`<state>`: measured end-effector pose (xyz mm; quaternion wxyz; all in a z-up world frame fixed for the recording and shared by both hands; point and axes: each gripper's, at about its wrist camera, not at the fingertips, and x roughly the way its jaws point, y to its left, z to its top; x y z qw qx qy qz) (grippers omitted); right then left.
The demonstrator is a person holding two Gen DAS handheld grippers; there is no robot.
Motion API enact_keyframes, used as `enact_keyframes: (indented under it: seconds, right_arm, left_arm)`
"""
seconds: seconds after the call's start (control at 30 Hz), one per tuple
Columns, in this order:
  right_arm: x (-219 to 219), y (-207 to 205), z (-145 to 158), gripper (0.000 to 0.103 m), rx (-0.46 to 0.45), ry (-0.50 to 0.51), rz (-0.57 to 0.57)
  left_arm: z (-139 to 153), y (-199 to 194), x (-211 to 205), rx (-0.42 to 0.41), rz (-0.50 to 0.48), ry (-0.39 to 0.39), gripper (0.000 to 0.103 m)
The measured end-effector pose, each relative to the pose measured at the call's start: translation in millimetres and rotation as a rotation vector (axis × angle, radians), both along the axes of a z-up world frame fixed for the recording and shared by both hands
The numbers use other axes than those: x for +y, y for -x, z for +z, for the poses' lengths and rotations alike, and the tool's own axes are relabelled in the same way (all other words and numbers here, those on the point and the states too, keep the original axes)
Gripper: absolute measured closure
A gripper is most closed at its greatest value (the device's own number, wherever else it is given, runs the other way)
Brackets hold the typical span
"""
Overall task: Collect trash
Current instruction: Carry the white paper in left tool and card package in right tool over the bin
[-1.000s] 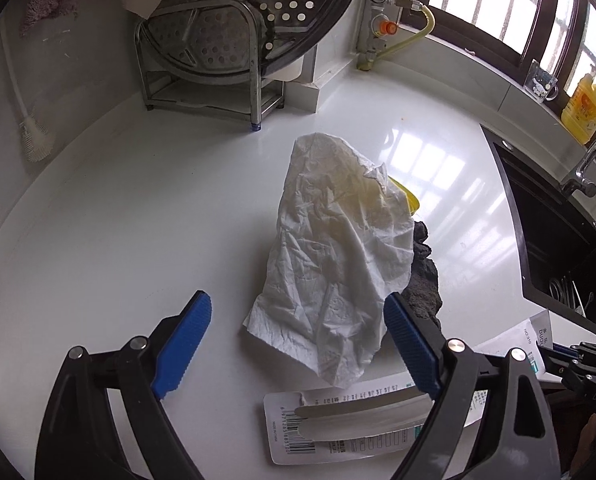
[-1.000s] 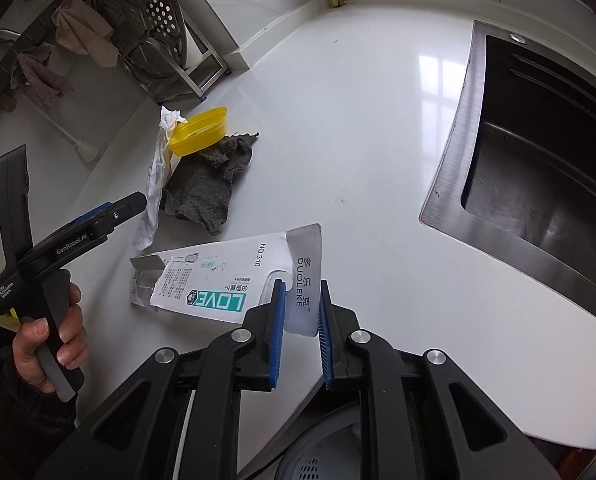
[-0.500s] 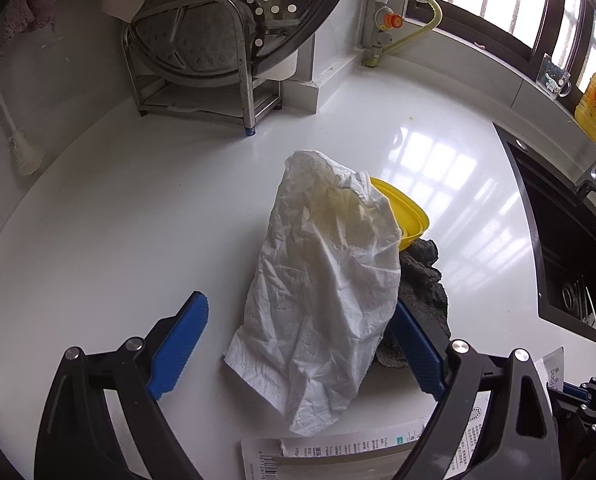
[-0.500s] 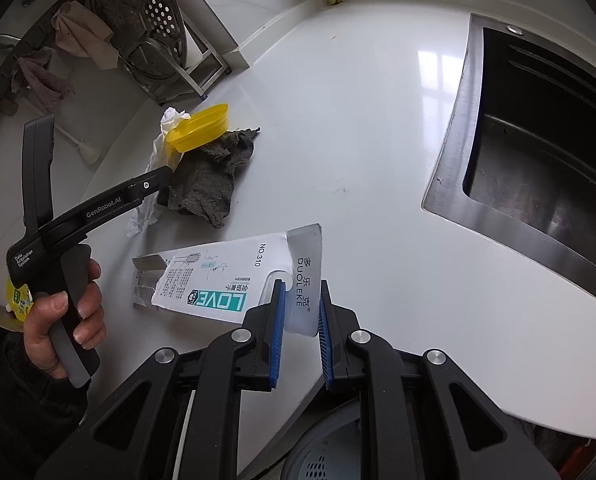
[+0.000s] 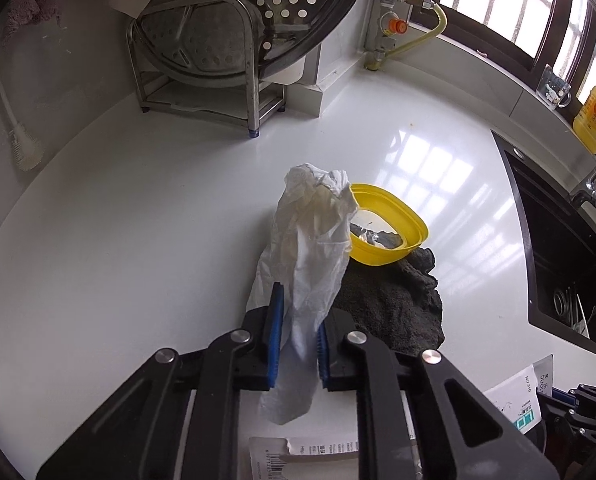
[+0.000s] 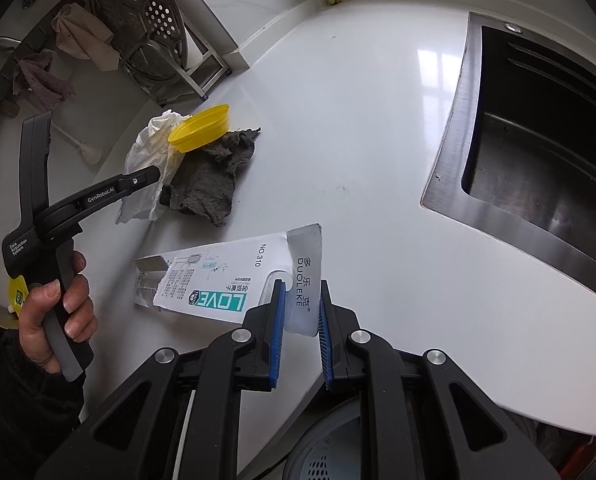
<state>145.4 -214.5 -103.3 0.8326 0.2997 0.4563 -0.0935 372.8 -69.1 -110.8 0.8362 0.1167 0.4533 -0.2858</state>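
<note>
Jaws of both my grippers are clamped, left gripper on the crumpled tissue draped against the yellow bowl, right gripper on the package nearer me than that bowl, so lifting the tissue could, I judge, tip the bowl off the grey rag onto the table.

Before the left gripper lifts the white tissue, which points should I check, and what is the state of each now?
1. Left gripper shut on the crumpled tissue: ok.
2. Tissue free of the yellow bowl: cannot tell, they look touching.
3. Grey rag outside the grip: ok.
4. Right gripper shut on the torn package: ok.
5. Package off the counter: not ok.
</note>
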Motion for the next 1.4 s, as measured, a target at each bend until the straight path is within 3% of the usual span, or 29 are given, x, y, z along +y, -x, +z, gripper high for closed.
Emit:
enact_keyframes:
  seconds: [0.2,0.7,1.07,1.4]
  right_arm:
    - [2.6,1.0,6.6,0.088,-0.012,0.008,0.005]
    - [15.8,22.6,35.6,0.089,-0.047,0.066,0.039]
    - [20.4,66.4,38.1,0.090,-0.057,0.065,0.054]
    - [18.8,117.9,53.0,0.091,-0.084,0.087,0.110]
  left_arm:
    - [14.8,3.9,12.9,-0.003,0.002,0.041,0.098]
    - [51.4,39.1,70.0,-0.008,0.044,0.075,0.098]
    - [60.9,91.1,92.8,0.002,0.080,0.061,0.098]
    - [72.5,156.0,82.0,-0.006,0.076,0.053,0.098]
